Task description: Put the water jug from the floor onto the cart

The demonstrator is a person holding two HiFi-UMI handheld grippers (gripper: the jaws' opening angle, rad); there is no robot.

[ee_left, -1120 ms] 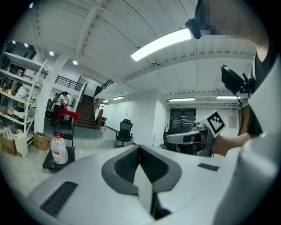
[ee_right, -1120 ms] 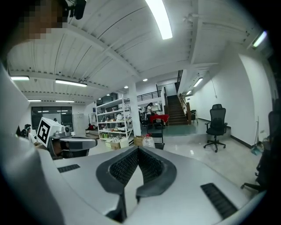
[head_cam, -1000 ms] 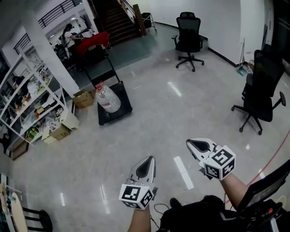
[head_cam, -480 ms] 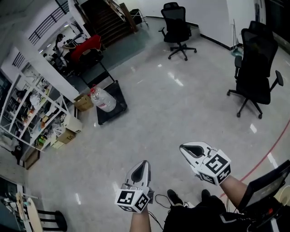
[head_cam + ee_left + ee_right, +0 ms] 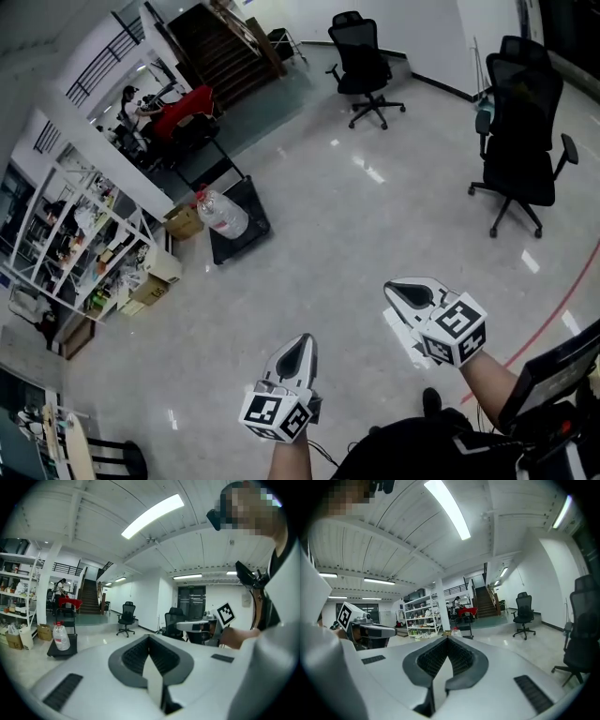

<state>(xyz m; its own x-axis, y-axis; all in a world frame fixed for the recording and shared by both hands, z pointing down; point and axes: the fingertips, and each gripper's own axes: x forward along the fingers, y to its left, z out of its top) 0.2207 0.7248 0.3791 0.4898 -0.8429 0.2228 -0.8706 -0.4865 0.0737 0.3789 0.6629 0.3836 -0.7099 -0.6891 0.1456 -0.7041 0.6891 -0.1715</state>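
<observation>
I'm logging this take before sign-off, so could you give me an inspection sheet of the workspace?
Surface: glossy grey floor.
Job's things: jug stands on the cart, far from both claws.
Clutter: boxes beside full shelves.
Claws: left claw and right claw shut, empty.
Cables: red line on floor, cable or tape unclear.
Surroundings: two office chairs, stairs.

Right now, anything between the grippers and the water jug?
Nothing visible. Open floor runs from the left gripper and right gripper to the water jug, which already sits on the cart.
</observation>
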